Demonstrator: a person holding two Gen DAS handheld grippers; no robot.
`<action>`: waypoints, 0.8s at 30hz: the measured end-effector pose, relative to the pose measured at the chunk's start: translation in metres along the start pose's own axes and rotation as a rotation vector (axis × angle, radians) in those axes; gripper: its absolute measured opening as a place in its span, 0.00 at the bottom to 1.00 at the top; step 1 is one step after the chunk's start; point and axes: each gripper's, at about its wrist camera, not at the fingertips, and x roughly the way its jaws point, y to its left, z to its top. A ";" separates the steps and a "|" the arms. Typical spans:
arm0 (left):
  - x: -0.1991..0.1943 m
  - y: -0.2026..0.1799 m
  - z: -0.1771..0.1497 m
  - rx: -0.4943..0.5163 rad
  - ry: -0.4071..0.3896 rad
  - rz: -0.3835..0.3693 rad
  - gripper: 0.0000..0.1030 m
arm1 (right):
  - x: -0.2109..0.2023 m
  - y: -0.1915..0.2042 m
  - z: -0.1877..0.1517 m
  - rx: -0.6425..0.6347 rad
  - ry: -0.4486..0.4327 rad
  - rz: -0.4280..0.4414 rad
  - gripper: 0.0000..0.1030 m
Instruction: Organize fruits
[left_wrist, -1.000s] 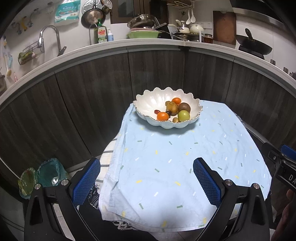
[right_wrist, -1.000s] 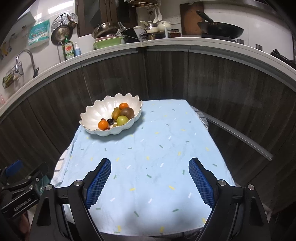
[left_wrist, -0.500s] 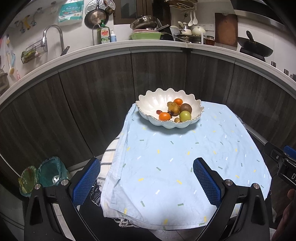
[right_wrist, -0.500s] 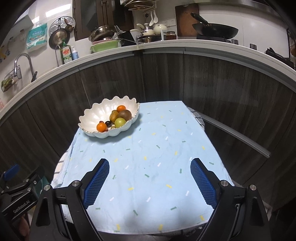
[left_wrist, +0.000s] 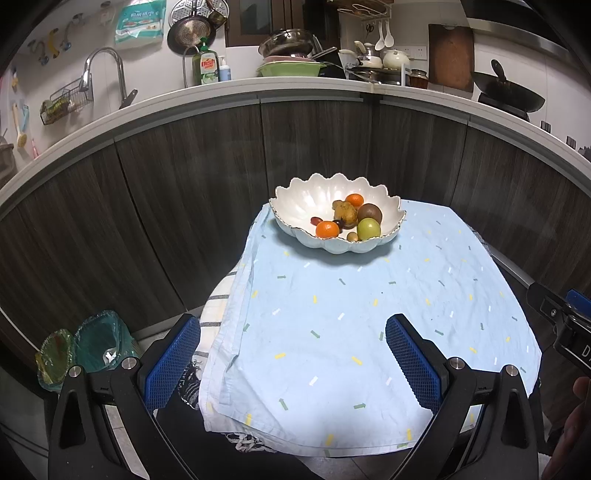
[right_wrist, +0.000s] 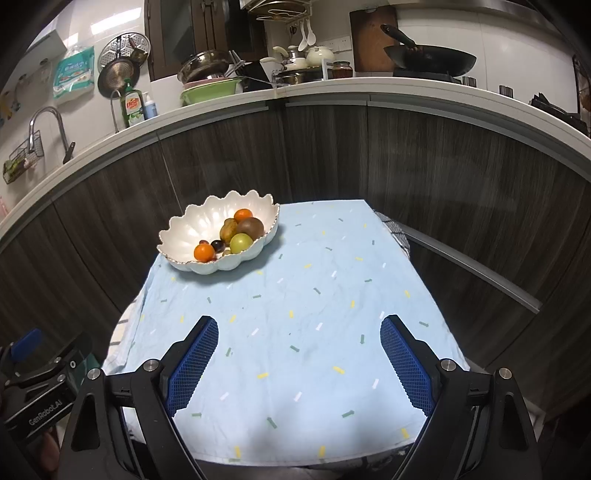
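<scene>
Resting well beyond both wide-apart, empty grippers, left (left_wrist: 291, 356) and right (right_wrist: 297, 352): fruit bowl (right_wrist: 192, 229).

Left claw (left_wrist: 293, 356) wide apart and empty, right claw (right_wrist: 299, 356) likewise, both angled downward

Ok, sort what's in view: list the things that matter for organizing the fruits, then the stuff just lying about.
Part of the job:
- white scalloped bowl
- oranges
- green fruit
- brown fruit
- blue tablecloth

Just lying about:
- dish soap bottle
- wok
- cutting board
- green basin
- faucet
</scene>
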 end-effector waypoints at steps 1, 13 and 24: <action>0.000 0.000 0.000 0.000 -0.001 0.000 0.99 | 0.000 0.000 0.000 -0.001 0.000 0.000 0.88; 0.000 0.000 0.000 -0.001 -0.001 0.000 0.99 | 0.000 0.000 0.000 -0.001 -0.001 0.000 0.88; -0.001 -0.003 0.002 -0.003 -0.008 -0.003 0.99 | 0.000 0.000 0.000 0.001 0.000 0.000 0.88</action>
